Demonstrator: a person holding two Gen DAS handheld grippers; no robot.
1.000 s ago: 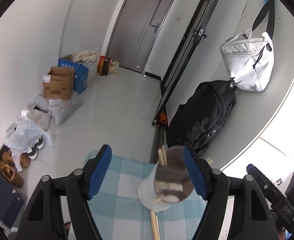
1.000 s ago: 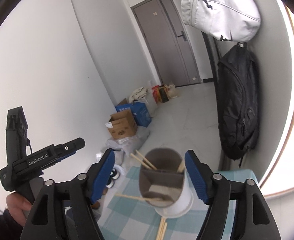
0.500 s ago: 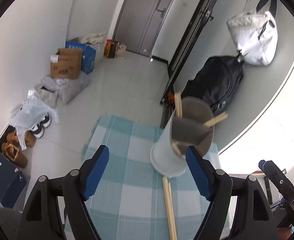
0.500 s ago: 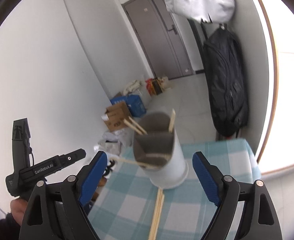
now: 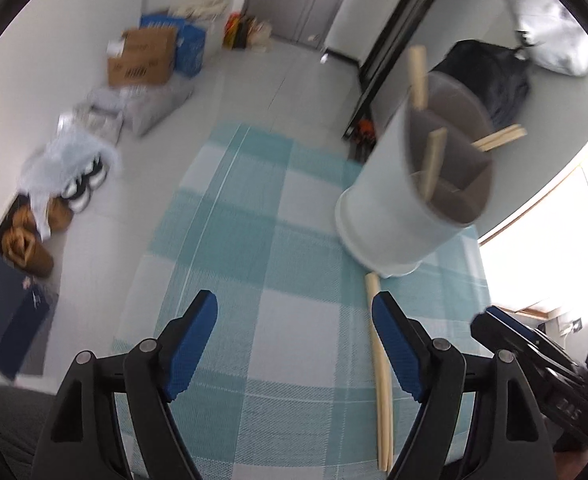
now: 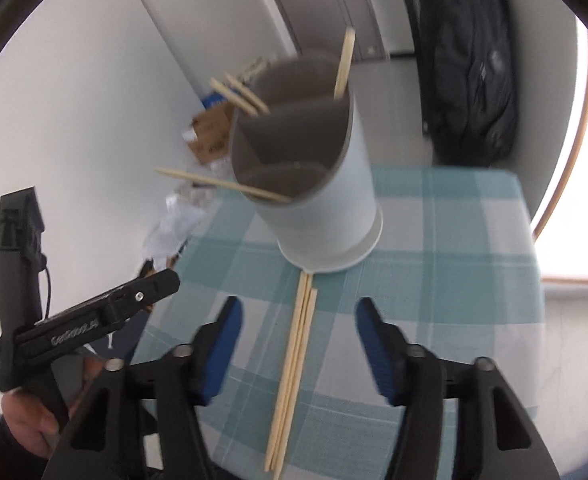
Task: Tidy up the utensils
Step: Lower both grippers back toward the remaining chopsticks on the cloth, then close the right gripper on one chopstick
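Left gripper (image 5: 294, 344) hangs spread over bare checked cloth (image 5: 253, 240), nothing between its jaws; the loose chopsticks (image 5: 380, 364) lie just outside its right-hand jaw, long axis running away from the camera toward the holder (image 5: 406, 200), which stands upright at the far right of the cloth with several sticks already in its compartments. In the right view the right gripper (image 6: 296, 344) straddles those chopsticks (image 6: 294, 364); they run lengthwise down the middle of the gap, pads apart from them on both sides, far tips touching or nearly touching the holder's (image 6: 318, 200) foot; so the right hand is, I judge, the better placed to pinch. Against the earlier frames, both cameras have tipped down and sunk toward the cloth; the holder has slid up each view; the right jaws have just been closing, with the chopsticks between them but not yet gripped.
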